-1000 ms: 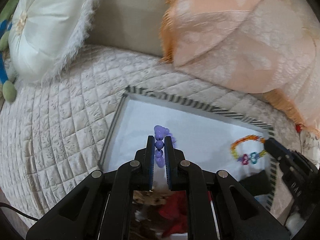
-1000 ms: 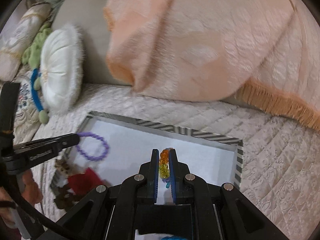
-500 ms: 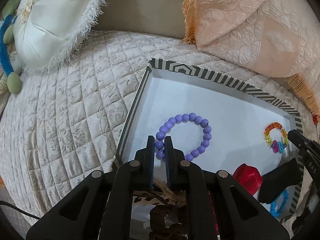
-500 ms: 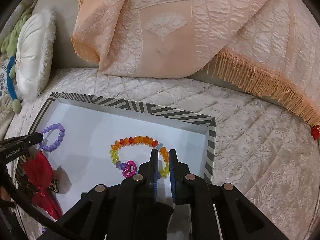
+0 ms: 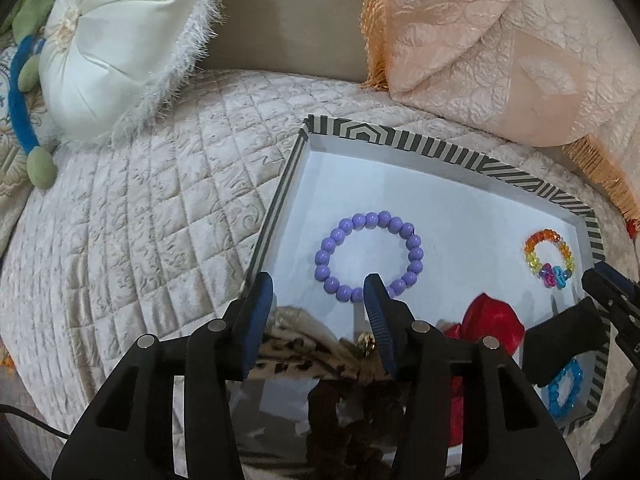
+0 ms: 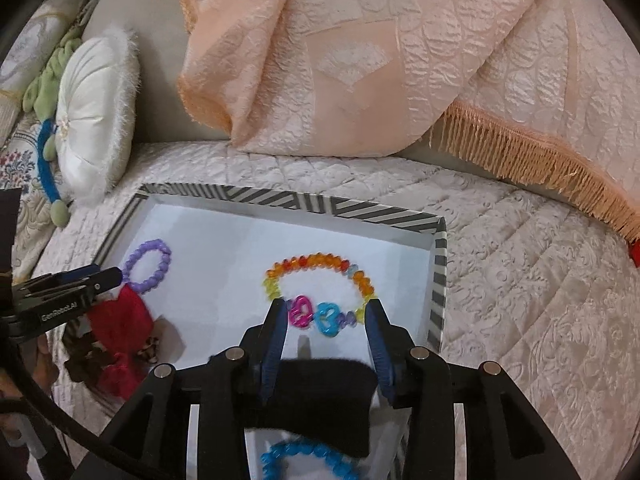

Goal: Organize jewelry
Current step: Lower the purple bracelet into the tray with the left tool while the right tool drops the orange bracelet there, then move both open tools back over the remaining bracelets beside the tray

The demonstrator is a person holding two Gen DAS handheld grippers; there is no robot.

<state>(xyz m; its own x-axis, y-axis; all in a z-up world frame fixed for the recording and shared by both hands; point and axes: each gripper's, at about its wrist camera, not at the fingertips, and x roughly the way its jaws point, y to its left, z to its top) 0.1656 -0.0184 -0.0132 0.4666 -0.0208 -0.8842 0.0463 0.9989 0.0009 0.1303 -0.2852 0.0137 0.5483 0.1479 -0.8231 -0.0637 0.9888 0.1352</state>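
A purple bead bracelet (image 5: 370,256) (image 6: 147,266) lies flat on the white floor of a box with a striped rim (image 5: 424,148) (image 6: 304,206). My left gripper (image 5: 318,294) hangs just above its near side, jaws opening, nothing pressed between them. A rainbow bead bracelet with pink and blue heart charms (image 6: 320,292) (image 5: 549,258) lies flat toward the box's right wall. My right gripper (image 6: 328,316) is over its near edge, jaws opening, with the charms in the gap and the pads apart from them.
Inside the box also lie a red fabric piece (image 5: 490,324) (image 6: 118,324), a leopard-print scrunchie (image 5: 304,348), a blue bracelet (image 6: 308,460) and a black pad (image 6: 320,396). The box sits on a quilted bedspread (image 5: 132,224), with a white round pillow (image 5: 116,48) and peach fringed cushions (image 6: 360,52) behind.
Both grippers carried their bracelets down onto the box floor, then opened. The purple and the rainbow bracelet now lie released.
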